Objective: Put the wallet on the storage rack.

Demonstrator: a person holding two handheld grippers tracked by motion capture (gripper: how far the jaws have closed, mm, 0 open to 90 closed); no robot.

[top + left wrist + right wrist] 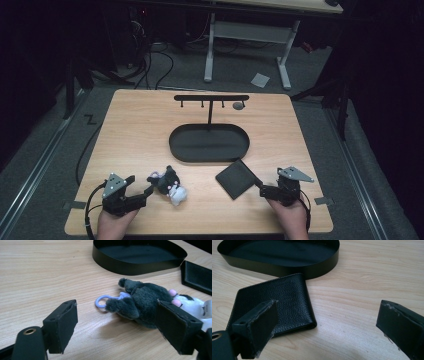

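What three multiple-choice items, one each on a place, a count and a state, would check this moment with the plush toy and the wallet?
1. Where does the black wallet lie?
A. inside the oval tray
B. on the table beside the oval tray's near rim
C. hanging on the rack

2. How many things hang on the rack's pegs?
A. none
B. one
C. three

3. How do the left tongs stand at the plush toy?
A. clamped on its ring
B. open, one jaw in front of the toy
C. shut, away from the toy

Key: 1 B, the right gripper view shows the wallet flat on the wood against the oval tray. 2 B, one small grey item hangs at the right end. 3 B, the jaws stand wide apart, and the purple ring lies free.
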